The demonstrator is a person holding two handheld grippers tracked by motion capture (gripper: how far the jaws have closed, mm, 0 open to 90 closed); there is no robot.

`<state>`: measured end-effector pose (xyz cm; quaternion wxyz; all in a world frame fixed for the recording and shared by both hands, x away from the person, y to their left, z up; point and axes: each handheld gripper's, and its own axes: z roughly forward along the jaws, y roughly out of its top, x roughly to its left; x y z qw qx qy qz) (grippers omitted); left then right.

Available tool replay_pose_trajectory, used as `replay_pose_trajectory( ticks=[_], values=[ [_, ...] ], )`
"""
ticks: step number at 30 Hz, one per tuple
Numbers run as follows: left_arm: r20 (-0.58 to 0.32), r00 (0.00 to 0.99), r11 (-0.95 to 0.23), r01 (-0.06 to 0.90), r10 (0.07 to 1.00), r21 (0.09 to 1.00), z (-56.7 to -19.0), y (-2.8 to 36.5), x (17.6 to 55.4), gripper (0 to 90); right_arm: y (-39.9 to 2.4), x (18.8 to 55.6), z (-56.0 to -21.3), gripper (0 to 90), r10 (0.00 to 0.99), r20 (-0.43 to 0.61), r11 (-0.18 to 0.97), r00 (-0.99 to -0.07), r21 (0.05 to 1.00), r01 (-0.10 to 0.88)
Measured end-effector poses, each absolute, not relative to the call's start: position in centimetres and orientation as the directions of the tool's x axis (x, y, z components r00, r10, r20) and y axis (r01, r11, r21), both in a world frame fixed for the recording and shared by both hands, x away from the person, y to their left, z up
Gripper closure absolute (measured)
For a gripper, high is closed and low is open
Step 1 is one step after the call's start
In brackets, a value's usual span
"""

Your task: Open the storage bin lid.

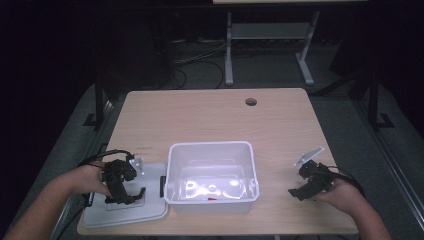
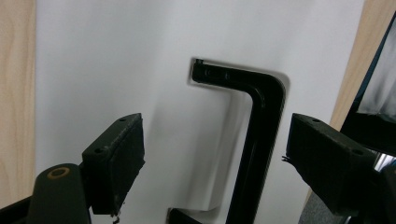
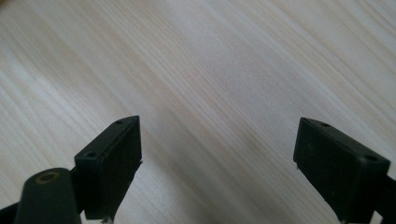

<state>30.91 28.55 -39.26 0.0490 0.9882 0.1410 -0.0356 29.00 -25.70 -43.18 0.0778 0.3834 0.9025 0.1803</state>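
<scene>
A white plastic bin (image 1: 210,150) stands open in the middle of the wooden table (image 1: 210,115). Its white lid (image 1: 125,212) lies flat to the left of it. My left gripper (image 1: 125,196) hovers just above the lid, pointing down. In the left gripper view the lid's black handle (image 2: 261,135) lies between the open jaws of this gripper (image 2: 217,149), nearer the right pad (image 2: 322,149), with no pad touching it. My right gripper (image 1: 301,191) is low over bare wood to the right of the bin. Its jaws (image 3: 215,149) stand open with nothing between them.
A small red item (image 1: 212,198) lies on the bin's floor near the front wall. A round cable hole (image 1: 251,102) sits in the table near its far edge. Beyond the table stand the legs of another desk (image 1: 229,50) and cables on the floor.
</scene>
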Motion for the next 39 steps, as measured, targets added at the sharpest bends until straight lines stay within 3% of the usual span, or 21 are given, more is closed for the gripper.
replay_pose_trajectory(
  ticks=[13,28,39],
  values=[
    [-0.075,0.958,-0.954,0.283,0.277,0.101,-39.6,28.8,30.7,18.6,-27.0,28.1,-44.6,14.4,0.786,0.001,0.543,-0.619,0.479,0.69],
    [-0.067,0.964,-0.96,0.263,0.258,0.094,-39.9,28.8,30.1,20.3,-29.4,26.5,-46.5,14.4,0.917,0.021,0.28,-0.399,0.679,0.679],
    [0.005,0.969,-0.961,0.246,0.248,0.125,-39.4,28.8,29.4,37.7,-29.3,26.0,-46.9,14.7,0.921,0.052,0.243,-0.387,0.697,0.674]
  ],
)
